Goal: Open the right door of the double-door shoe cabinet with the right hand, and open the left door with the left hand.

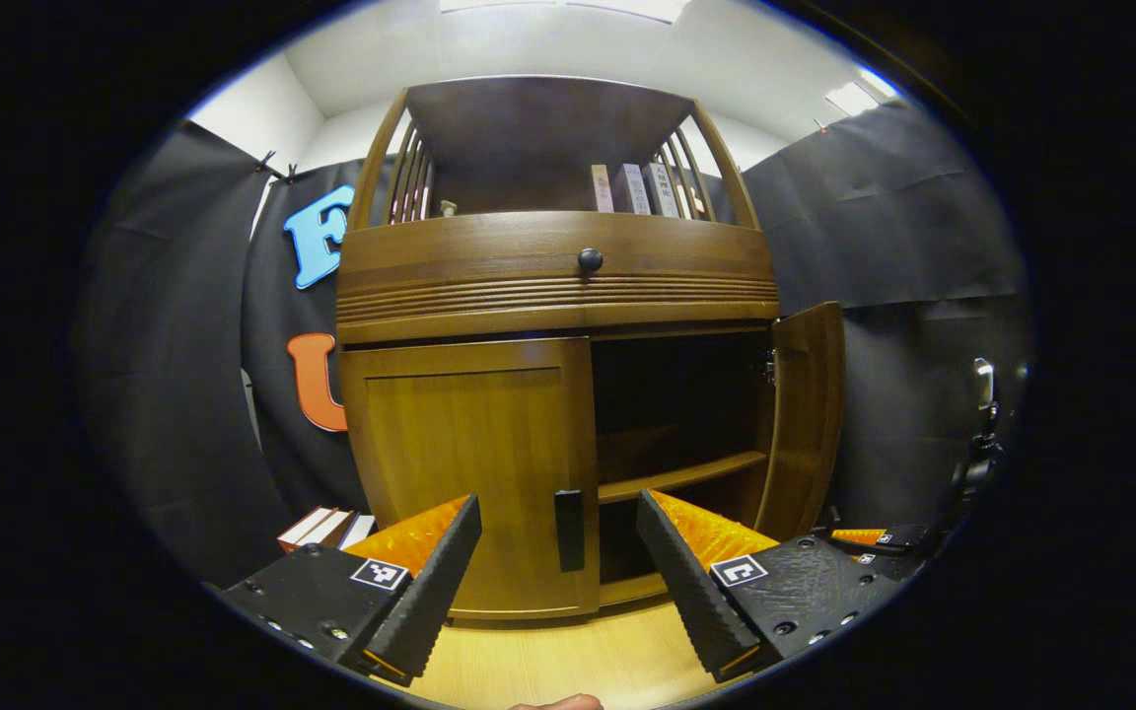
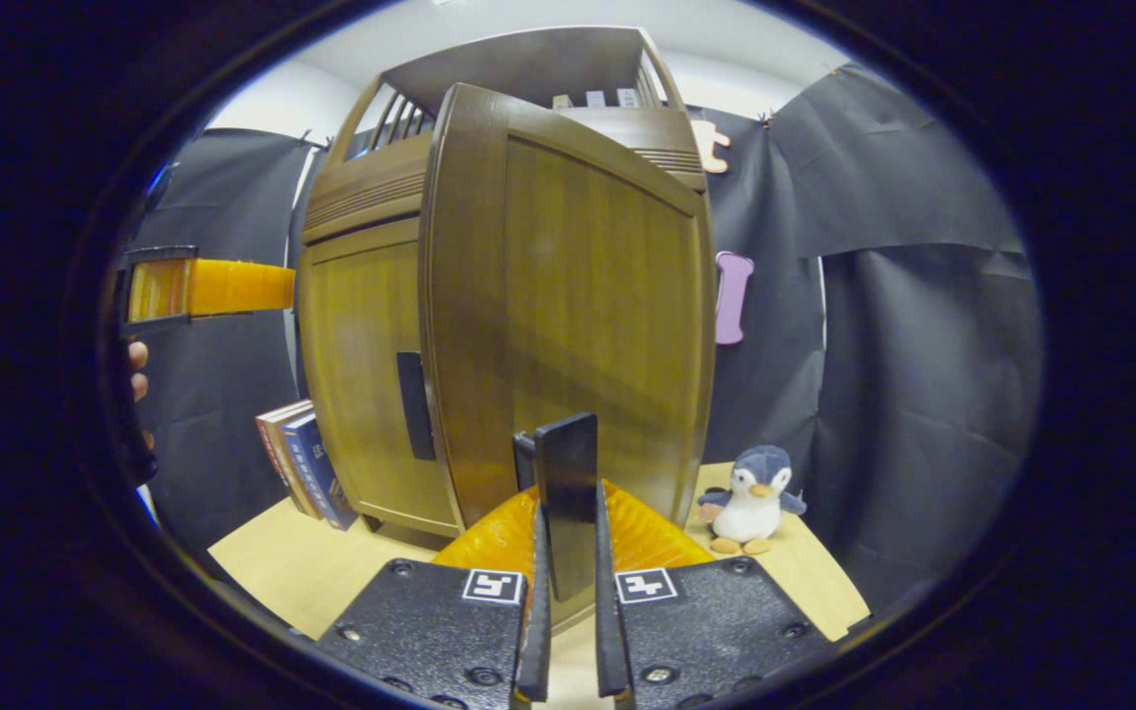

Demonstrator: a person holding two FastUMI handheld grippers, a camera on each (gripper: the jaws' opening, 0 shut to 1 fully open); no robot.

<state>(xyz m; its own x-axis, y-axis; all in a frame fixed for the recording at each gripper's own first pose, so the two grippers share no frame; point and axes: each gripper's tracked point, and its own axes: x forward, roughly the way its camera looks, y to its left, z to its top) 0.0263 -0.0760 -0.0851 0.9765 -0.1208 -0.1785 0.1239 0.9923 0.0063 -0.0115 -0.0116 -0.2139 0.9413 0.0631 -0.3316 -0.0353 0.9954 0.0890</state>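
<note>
We see a glossy brown wooden cabinet (image 1: 553,286) on a pale wood tabletop (image 1: 568,661). Its right door (image 2: 578,325) stands swung out, our right gripper (image 2: 568,631) clenched on that door's flat dark handle (image 2: 568,493). The left door (image 1: 474,473) is closed, its slim handle (image 1: 569,531) between the spread fingers of our released left gripper (image 1: 558,582) (not touching). Inside, a bare shelf (image 1: 681,476); books (image 1: 642,189) line the railed top. A plush penguin (image 2: 750,498) sits beside the cabinet.
</note>
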